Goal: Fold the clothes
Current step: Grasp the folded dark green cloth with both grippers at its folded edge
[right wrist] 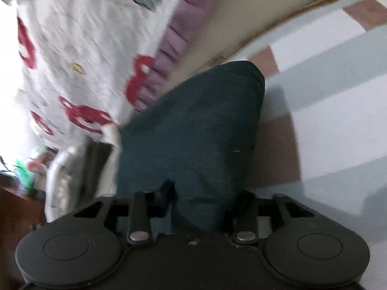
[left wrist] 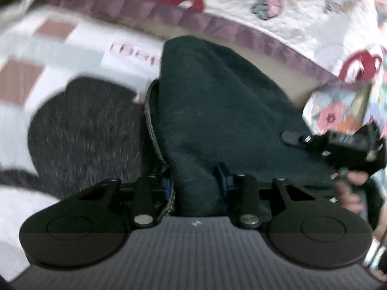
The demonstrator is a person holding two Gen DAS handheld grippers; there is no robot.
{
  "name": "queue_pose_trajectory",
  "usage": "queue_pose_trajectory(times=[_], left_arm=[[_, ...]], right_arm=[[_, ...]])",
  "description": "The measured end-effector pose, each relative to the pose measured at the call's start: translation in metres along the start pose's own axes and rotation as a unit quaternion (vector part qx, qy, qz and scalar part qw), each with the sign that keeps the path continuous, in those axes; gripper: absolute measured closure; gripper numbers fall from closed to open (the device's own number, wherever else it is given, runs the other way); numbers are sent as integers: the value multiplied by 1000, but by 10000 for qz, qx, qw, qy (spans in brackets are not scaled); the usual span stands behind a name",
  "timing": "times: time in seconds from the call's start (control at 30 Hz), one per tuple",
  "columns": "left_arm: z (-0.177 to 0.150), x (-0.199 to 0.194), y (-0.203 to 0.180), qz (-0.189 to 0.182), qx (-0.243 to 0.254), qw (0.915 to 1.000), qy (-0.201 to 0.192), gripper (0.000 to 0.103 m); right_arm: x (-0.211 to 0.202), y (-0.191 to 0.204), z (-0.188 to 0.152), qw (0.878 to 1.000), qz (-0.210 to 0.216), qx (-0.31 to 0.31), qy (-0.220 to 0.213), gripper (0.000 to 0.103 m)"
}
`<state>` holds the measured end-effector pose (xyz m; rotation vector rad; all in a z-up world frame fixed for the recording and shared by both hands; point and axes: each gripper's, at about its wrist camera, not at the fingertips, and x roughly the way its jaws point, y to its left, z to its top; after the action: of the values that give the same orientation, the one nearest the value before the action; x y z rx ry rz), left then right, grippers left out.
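Trousers (left wrist: 217, 111), dark teal, run from twelve o'clock down between your left gripper (left wrist: 196, 178), whose narrowly parted jaws pinch a fold at the striped waistband (left wrist: 151, 130). Your right gripper (right wrist: 205, 193) clamps another fold likewise. A grey garment (left wrist: 82, 133) lies at nine o'clock on the checked bedsheet (left wrist: 72, 48).

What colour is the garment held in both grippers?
Dark teal-green, plain. The garment shows best in the right wrist view.
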<state>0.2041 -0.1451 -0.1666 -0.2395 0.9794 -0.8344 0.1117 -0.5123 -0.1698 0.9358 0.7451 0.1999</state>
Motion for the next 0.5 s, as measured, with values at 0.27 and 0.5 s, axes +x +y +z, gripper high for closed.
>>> queue_pose_trajectory(times=[0.27,0.5], left_arm=[[21,-40,-10,-444,-30,9973,-578,71],[31,-76,-10,-1022,-318,9919,-686,71]], right_arm=[[-50,67,-4,9971,62,-599,-461,70],[-88,118,-9,9926,389,-921,-689,70]])
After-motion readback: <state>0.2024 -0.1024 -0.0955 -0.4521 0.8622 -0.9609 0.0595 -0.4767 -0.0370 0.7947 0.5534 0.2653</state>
